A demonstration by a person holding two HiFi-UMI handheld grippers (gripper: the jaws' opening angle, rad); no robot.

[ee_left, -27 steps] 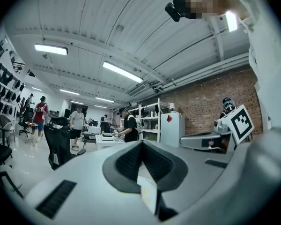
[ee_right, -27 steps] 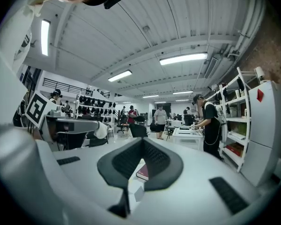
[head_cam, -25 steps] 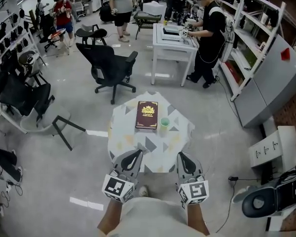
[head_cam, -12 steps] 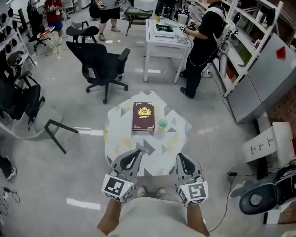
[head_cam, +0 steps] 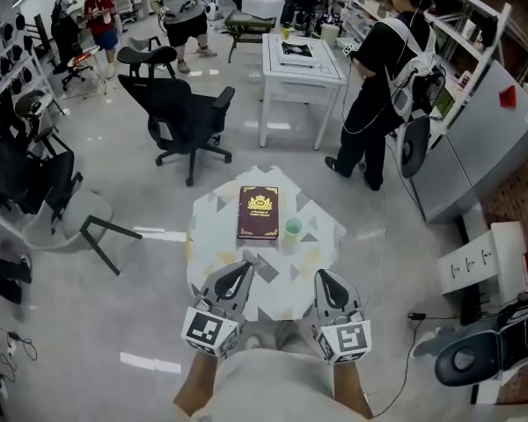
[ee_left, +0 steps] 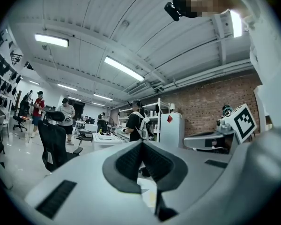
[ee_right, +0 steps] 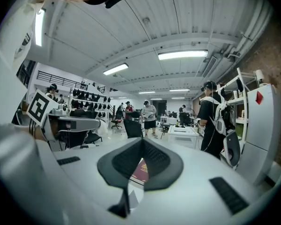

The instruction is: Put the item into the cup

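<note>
**Desk:** Where is the cup sitting right now?

**Operator:** I'm seeing the green cup (head_cam: 293, 228) standing upright on the small patterned table (head_cam: 282, 269), just beside the right edge of the dark red book (head_cam: 258, 212). The book is lying flat, cover up. I can't tell whether anything is lying inside the cup.

**Desk:** And your claws?

**Operator:** I'm holding both at the near edge of the table, well apart from the cup. The left gripper (head_cam: 243, 272) is showing its jaws pressed together at the tips with nothing between them. The right gripper (head_cam: 324, 280) is showing the same, closed and empty, and through the gap below its jaws I'm glimpsing the book.

**Desk:** What's changing since half a second ago?

**Operator:** Very little on the table. The cup and book are keeping their places beside each other, only sliding a touch lower in my head view, and the claws are sitting where they were. Further out, the person in black (head_cam: 383, 77) is no longer leaning at the white desk (head_cam: 299, 60) and is now standing off its right side, backpack towards me. The black office chair (head_cam: 187, 117) is standing beyond the table on the left
</note>
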